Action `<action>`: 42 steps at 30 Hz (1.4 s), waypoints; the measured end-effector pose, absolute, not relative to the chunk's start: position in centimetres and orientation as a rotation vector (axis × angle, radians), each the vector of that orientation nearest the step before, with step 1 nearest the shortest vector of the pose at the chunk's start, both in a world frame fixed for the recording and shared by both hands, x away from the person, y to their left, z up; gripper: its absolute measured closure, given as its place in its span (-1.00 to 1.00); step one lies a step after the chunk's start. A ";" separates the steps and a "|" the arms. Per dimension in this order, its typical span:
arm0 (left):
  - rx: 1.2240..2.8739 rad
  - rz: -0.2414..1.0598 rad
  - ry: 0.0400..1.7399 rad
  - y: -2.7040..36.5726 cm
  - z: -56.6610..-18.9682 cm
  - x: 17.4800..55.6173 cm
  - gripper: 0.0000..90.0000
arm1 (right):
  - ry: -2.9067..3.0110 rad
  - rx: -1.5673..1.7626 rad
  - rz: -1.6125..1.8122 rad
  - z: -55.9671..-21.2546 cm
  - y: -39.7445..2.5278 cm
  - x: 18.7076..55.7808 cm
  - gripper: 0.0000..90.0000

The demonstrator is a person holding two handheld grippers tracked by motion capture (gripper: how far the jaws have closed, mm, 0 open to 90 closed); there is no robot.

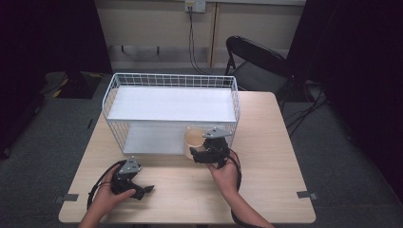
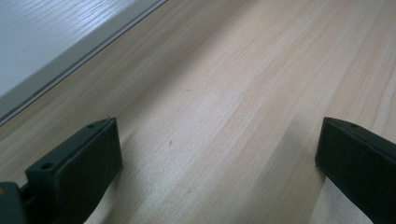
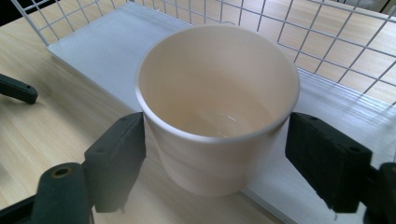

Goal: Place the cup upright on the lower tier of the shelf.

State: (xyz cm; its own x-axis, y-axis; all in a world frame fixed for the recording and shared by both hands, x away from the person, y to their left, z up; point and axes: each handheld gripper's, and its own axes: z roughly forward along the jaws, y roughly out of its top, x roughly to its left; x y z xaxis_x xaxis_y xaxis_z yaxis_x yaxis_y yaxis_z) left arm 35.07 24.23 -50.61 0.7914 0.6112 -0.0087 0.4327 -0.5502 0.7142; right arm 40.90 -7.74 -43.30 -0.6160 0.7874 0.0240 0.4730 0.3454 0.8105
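Pale wood table (image 1: 266,190): bare light grain under both your hands, nearest you.
Left hand (image 1: 107,197): yours, low at the left front, wrapped round the left gripper (image 1: 142,191).
Left gripper state: jaws spread wide, nothing between them; in the left gripper view (image 2: 217,154) just table grain shows in the gap, a strip of the white board at the top left corner.
Right hand (image 1: 225,173): yours, further in, right of centre.
Right gripper (image 1: 202,154): at the rack's front edge, grey plate on top.
Right gripper state: jaws set either side of the cup, left one touching the wall, right one at the wall too; can't tell how firm the grip is (image 3: 215,154).
Cup (image 3: 217,107): cream, upright, empty, base at the front edge of the lower white board; in the high view (image 1: 194,140) it sits at the rack's front right.
Wire rack (image 1: 171,80): white mesh, two white shelves, mid-table.
Folding chair (image 1: 259,61): black, beyond the table's far right corner.
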 end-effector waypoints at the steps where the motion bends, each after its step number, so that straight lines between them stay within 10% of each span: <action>1: 2.239 0.309 0.770 24.2 -50.6 35.1 -1.00 | 2.242 1.114 1.162 -43.3 -7.7 40.9 -0.51; 42: 2.239 0.311 0.769 24.2 -50.6 35.1 -1.00 | 2.204 1.148 1.120 -44.0 -6.7 42.2 0.34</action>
State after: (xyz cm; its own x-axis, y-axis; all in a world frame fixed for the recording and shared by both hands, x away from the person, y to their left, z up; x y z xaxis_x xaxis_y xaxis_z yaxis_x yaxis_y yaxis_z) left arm 35.07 24.23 -50.61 0.7914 0.6112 -0.0091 0.4328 -0.5498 0.7144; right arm 42.23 -6.73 -44.01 -0.5752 0.8180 0.0048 0.4858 0.3369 0.8065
